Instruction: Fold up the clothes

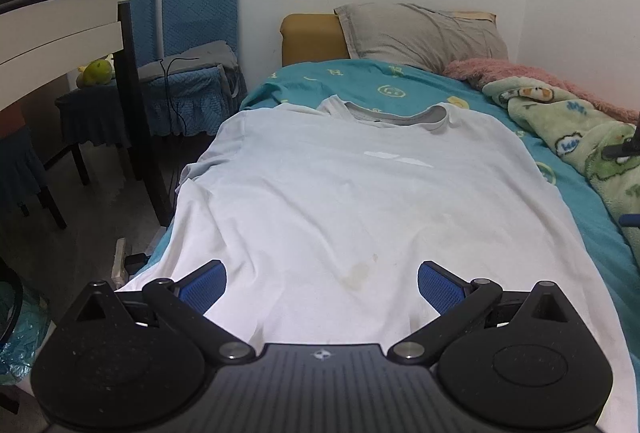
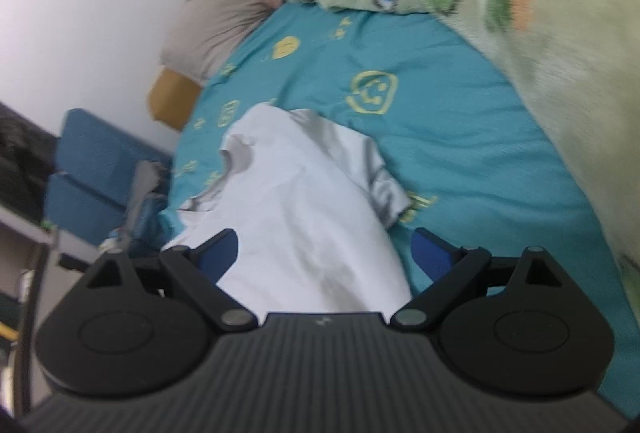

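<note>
A white T-shirt [image 1: 328, 201] lies spread flat on the teal bedsheet [image 1: 360, 81], collar [image 1: 400, 119] toward the pillow, hem toward me. Its left side hangs over the bed's edge. My left gripper [image 1: 322, 283] is open and empty, hovering over the hem with a yellowish stain between its blue pads. In the right wrist view the shirt [image 2: 304, 201] shows tilted and blurred, with its right sleeve [image 2: 384, 189] on the sheet. My right gripper [image 2: 324, 253] is open and empty above the shirt's right side.
A grey pillow [image 1: 424, 33], a pink fleece [image 1: 532, 77] and a green cartoon blanket [image 1: 580, 137] lie along the head and right side of the bed. Blue-covered chairs [image 1: 192, 33] and a table [image 1: 60, 13] stand left of the bed, above the floor.
</note>
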Demonstrator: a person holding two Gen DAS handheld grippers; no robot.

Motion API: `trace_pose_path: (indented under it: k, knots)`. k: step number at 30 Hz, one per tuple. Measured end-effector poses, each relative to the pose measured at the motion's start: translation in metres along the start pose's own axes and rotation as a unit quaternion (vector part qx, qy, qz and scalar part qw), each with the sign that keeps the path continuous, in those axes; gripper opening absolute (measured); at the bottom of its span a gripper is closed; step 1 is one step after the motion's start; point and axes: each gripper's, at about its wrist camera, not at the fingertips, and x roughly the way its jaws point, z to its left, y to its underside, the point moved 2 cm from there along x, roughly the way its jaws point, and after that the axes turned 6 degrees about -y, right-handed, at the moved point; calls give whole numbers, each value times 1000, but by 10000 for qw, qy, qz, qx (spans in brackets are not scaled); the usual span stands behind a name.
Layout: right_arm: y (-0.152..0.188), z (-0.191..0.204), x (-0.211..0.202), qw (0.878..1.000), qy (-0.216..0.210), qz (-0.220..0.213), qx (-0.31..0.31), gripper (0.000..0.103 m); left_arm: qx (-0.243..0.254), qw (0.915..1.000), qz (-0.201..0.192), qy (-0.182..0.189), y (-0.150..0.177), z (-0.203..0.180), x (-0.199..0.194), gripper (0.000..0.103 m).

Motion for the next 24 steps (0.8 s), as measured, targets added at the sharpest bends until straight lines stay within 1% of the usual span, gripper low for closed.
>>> trace_pose_path:
  k: [2, 5, 6, 7, 8, 12, 16, 17, 21, 23, 24]
  knots:
    - [-8, -9, 2, 9998, -185, -14, 62, 94, -2, 10000, -14, -35, 0, -1, 0, 103]
    - [-14, -30, 12, 9995, -150, -119, 247, 96, -91, 10000, -15, 29, -1, -2, 1, 103]
    - [-14, -32, 18, 9997, -107, -100, 212, 94, -139, 9999, 2, 57, -2, -3, 3, 103]
    - [-14, -35, 25, 9998, -64, -81, 177, 83, -201, 9997, 42, 94, -2, -3, 5, 103]
    - [-14, -37, 31, 9999, -21, -62, 142, 78, -263, 9995, 82, 130, -3, -4, 8, 103]
    - [-16, -46, 58, 9999, 157, -7, -25, 77, -596, 9971, 299, 364, -4, -1, 20, 103]
    - [-24, -52, 85, 9994, 302, -82, -121, 77, -954, 9928, 544, 481, -2, 6, 32, 103]
    - [-24, -51, 90, 9992, 340, -74, -179, 77, -1028, 9917, 585, 501, -1, 7, 35, 103]
    - [-17, -31, 105, 9949, 538, 48, -855, 76, -1226, 9885, 713, 525, -2, 10, 46, 103]
    - [-14, -21, 113, 9908, 637, 109, -1192, 72, -1273, 9878, 756, 487, -2, 9, 50, 103]
    - [-12, -16, 116, 9882, 686, 139, -1360, 63, -1292, 9875, 779, 458, -2, 8, 52, 103]
